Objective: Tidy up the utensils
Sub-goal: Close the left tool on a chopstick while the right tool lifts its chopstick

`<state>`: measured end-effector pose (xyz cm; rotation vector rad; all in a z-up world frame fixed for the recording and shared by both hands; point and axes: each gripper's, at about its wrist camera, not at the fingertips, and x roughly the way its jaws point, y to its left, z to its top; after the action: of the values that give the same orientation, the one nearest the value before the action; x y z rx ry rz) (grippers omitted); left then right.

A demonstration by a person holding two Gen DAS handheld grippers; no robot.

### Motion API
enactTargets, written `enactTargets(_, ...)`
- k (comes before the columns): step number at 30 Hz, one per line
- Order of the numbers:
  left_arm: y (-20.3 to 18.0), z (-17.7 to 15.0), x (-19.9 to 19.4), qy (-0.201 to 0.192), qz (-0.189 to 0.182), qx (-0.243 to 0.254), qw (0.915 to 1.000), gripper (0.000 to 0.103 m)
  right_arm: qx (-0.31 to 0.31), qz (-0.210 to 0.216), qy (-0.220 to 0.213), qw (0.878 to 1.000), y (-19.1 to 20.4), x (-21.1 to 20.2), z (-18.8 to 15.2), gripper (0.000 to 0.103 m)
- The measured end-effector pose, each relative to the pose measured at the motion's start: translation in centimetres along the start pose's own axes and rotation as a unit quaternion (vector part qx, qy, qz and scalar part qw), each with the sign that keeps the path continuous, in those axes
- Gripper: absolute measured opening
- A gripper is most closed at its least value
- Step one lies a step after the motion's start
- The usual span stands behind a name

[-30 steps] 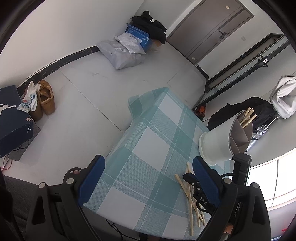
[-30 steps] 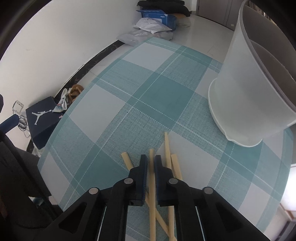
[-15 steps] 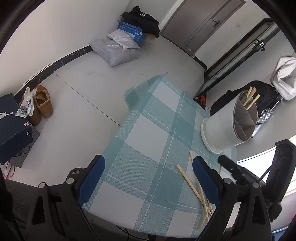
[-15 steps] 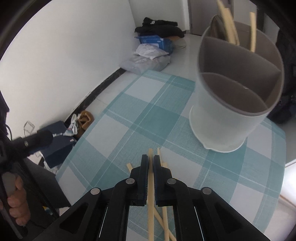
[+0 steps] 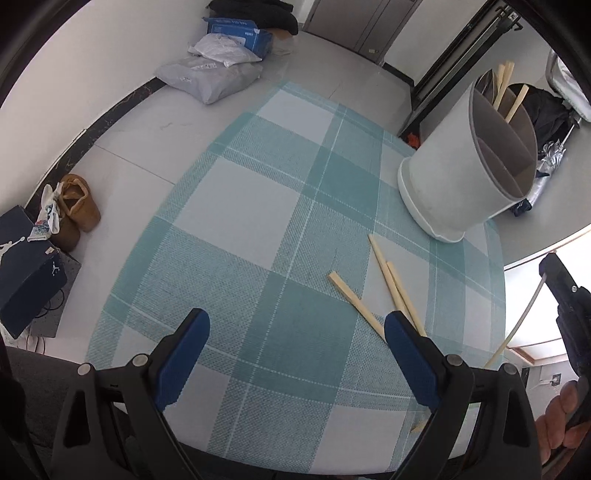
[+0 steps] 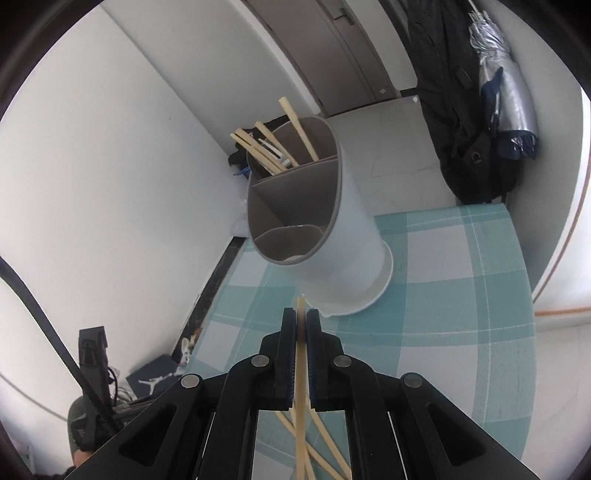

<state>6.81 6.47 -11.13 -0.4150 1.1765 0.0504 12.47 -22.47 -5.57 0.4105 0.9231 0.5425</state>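
A white divided utensil holder [image 5: 458,173] stands on the teal checked tablecloth [image 5: 258,221] at the far right; it also shows in the right wrist view [image 6: 325,236], with several wooden chopsticks [image 6: 273,151] in its far compartment. My right gripper [image 6: 301,321] is shut on one chopstick [image 6: 300,387], lifted above the table in front of the holder. In the left wrist view the right gripper [image 5: 561,291] sits at the right edge with that chopstick [image 5: 517,325]. Three loose chopsticks [image 5: 391,284] lie on the cloth. My left gripper [image 5: 295,332] is open and empty above the near table edge.
On the floor to the left are brown shoes [image 5: 75,210], a dark shoebox [image 5: 26,273], grey and white bags [image 5: 214,74] and a blue box [image 5: 240,27]. A dark backpack [image 6: 472,147] stands beyond the table's far end. The table drops off at left.
My right gripper has lifted one chopstick off the table and raised it to the holder's height. My left gripper has drifted forward over the table and stays open.
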Motion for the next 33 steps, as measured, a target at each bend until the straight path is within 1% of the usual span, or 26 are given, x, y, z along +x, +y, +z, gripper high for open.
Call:
enactTargets(2,-0.3,0.0,1.1,0.027,0.005,-0.001,0.9996,0.094,0.011,0.015,-0.005,1.000,-0.4,-0.3,-0.2,0.004)
enactTargets(3,-0.6,0.1,1.2,0.027,0.014,0.000,0.9995,0.094,0.012,0.019,-0.007,1.000,-0.5,-0.5,-0.2,0.004)
enactTargets(4,-1.0,0.2,1.0,0.014,0.020,0.004,0.9997,0.094,0.016,0.026,-0.007,1.000,-0.6,-0.5,-0.2,0.004)
enactTargets(6,-1.6,0.4,1.2,0.012,0.030,0.014,0.9994,0.094,0.014,0.027,-0.011,0.999,-1.3,-1.4,-0.3,0.004)
enactTargets(8,-2.1,0.5,1.9,0.020,0.056,0.023,0.9979,0.094,0.005,0.023,-0.014,1.000,-1.4,-1.3,-0.3,0.004)
enactTargets(9,-2.4,0.6,2.1,0.015,0.071,0.030,0.9969,0.092,0.006,0.022,-0.015,1.000,-1.4,-1.3,-0.3,0.004)
enactTargets(11,-3.1,0.8,2.4,0.012,0.106,0.045,0.9933,0.084,0.008,0.023,-0.014,1.000,-1.5,-1.5,-0.2,0.004)
enactTargets(12,-3.3,0.9,2.5,0.013,0.122,0.051,0.9911,0.082,0.005,0.020,-0.014,1.000,-1.4,-1.4,-0.2,0.004)
enactTargets(14,-3.7,1.1,2.5,0.012,0.129,0.057,0.9900,0.071,0.001,0.019,-0.014,1.000,-1.3,-1.5,-0.2,0.004)
enactTargets(15,-3.8,1.1,2.5,0.016,0.144,0.061,0.9876,0.067,-0.001,0.019,-0.014,1.000,-1.2,-1.6,-0.3,0.004)
enactTargets(17,-4.1,0.9,2.4,0.017,0.143,0.065,0.9874,0.049,-0.004,0.018,-0.014,1.000,-1.2,-1.7,-0.3,0.004)
enactTargets(18,-4.3,0.9,2.4,0.018,0.144,0.065,0.9872,0.046,-0.006,0.015,-0.014,1.000,-1.2,-1.7,-0.4,0.004)
enactTargets(20,-4.5,0.7,2.4,0.017,0.145,0.051,0.9880,0.034,-0.008,0.012,-0.015,1.000,-1.3,-1.8,-0.3,0.005)
enactTargets(21,-4.7,0.7,2.5,0.014,0.145,0.044,0.9884,0.032,-0.008,0.009,-0.017,1.000,-1.4,-1.9,-0.3,0.005)
enactTargets(23,-5.0,0.7,2.6,0.007,0.146,0.031,0.9887,0.023,-0.008,0.011,-0.021,1.000,-1.5,-2.1,-0.1,0.005)
enactTargets(24,-5.1,0.7,2.7,0.004,0.146,0.027,0.9889,0.020,-0.006,0.011,-0.024,1.000,-1.5,-2.4,-0.1,0.005)
enactTargets(25,-5.1,0.7,2.7,0.001,0.147,0.020,0.9890,0.015,-0.003,0.011,-0.026,1.000,-1.7,-2.6,-0.1,0.005)
enactTargets(26,-5.0,0.7,2.7,-0.001,0.146,0.014,0.9891,0.011,-0.002,0.011,-0.027,1.000,-1.7,-2.7,-0.1,0.005)
enactTargets(27,-5.0,1.0,2.8,-0.003,0.148,0.009,0.9890,0.011,0.000,0.012,-0.029,1.000,-1.8,-2.9,-0.2,0.005)
enactTargets(29,-5.5,1.5,3.1,-0.010,0.174,0.009,0.9846,0.005,0.000,0.014,-0.031,0.999,-1.7,-3.2,-0.3,0.005)
enactTargets(31,-5.9,2.0,3.4,-0.010,0.182,0.012,0.9832,0.003,-0.005,0.010,-0.035,0.999,-1.7,-3.6,-0.4,0.005)
enactTargets(33,-5.8,2.6,3.6,-0.008,0.181,0.013,0.9833,0.003,-0.005,0.010,-0.036,0.999,-1.7,-3.9,-0.5,0.005)
